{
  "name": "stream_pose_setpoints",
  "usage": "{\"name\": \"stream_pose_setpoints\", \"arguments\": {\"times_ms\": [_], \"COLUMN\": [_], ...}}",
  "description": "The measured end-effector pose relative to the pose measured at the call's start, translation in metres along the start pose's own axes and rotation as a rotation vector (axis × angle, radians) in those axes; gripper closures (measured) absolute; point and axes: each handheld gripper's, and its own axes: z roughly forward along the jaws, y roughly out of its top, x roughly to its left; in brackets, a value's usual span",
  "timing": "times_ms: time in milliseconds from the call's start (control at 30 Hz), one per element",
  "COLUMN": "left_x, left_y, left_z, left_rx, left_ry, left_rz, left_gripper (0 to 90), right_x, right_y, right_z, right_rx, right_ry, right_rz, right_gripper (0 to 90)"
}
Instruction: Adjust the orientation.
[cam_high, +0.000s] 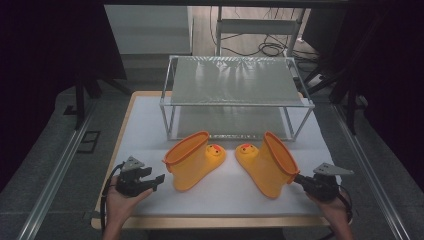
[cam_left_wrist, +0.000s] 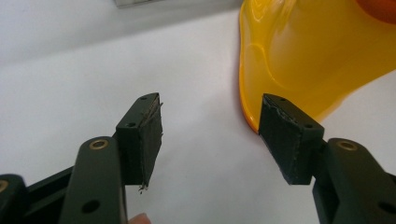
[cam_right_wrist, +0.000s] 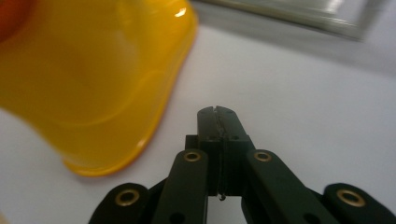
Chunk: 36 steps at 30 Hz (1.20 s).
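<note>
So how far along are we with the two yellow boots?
Done: nothing is shelved; the left boot and right boot both lie on the white table in front of the wire rack. In hand: nothing; the left gripper is open beside its boot, the right gripper shut on nothing. Left: probably gripping and moving both boots.

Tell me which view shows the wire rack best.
The high view: the wire rack stands whole behind the two yellow boots, both shelves visible. The right gripper view catches a blurred corner of it at the top, and the left gripper view a sliver of its frame.
</note>
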Motion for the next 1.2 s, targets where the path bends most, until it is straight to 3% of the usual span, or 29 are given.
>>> {"name": "stream_pose_setpoints", "arguments": {"times_ms": [167,200,233,467,600,633,867,1067,1200], "left_x": [-0.002,-0.003,-0.003,-0.003,-0.005,-0.005,-0.006,-0.001,-0.001], "left_y": [0.0,0.0,-0.001,0.0,0.002,0.002,0.006,0.008,0.008], "left_z": [0.002,0.003,0.003,0.003,0.001,0.001,-0.005,-0.007,-0.007], "left_rx": [0.01,0.015,0.018,0.021,0.017,0.017,0.005,0.001,0.006], "left_ry": [0.0,0.002,0.002,0.002,-0.005,-0.005,-0.01,0.0,0.002], "left_rz": [0.013,0.016,0.015,0.009,0.011,0.011,0.01,0.001,-0.002], "left_gripper": [38.9,38.9,38.8,38.6,38.5,38.4,38.2,38.2,38.2], "right_x": [0.021,0.021,0.027,0.036,0.053,0.053,0.09,0.107,0.121], "right_y": [0.007,0.007,0.009,0.01,0.014,0.014,0.026,0.035,0.04], "right_z": [0.014,0.014,0.015,0.015,0.021,0.021,0.04,0.055,0.068], "right_rx": [0.051,0.051,0.066,0.081,0.096,0.096,0.105,0.098,0.081], "right_ry": [0.077,0.077,0.062,0.108,0.165,0.165,0.227,0.252,0.241], "right_rz": [-0.105,-0.105,-0.14,-0.175,-0.236,-0.236,-0.321,-0.34,-0.355], "right_gripper": [89.4,89.4,89.4,89.5,89.5,89.5,89.4,89.4,89.4]}}
